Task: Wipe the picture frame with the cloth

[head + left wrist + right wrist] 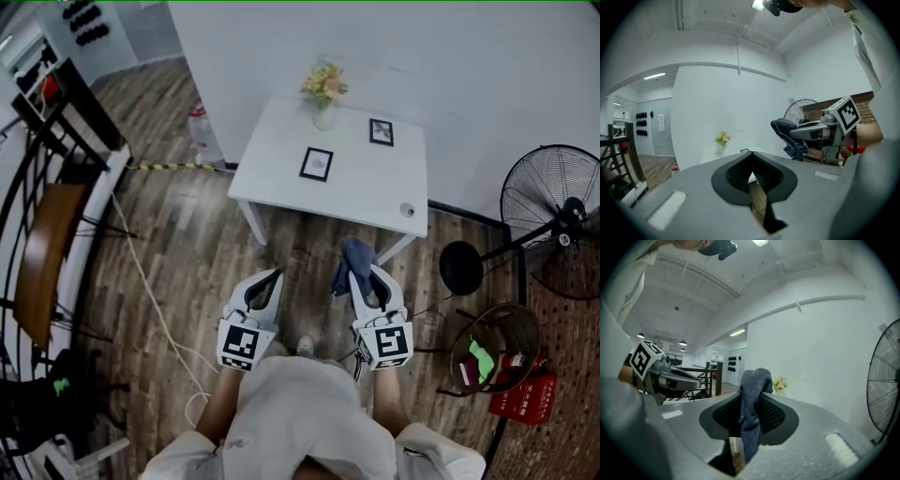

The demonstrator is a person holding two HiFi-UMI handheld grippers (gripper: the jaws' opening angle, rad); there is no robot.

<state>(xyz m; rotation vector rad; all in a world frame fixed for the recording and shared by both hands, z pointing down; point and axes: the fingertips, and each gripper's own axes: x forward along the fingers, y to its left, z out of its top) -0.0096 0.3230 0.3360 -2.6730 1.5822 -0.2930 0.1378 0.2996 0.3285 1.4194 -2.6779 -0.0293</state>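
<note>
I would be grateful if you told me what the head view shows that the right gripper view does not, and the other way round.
Only the head view shows the near picture frame and the far picture frame, both lying flat on the white table.

Only the right gripper view shows, close up, the cloth pinched between the right tool's jaws and hanging below them, plus the ceiling lights.

Both views show the cloth, the flowers, the fan and the left tool.
</note>
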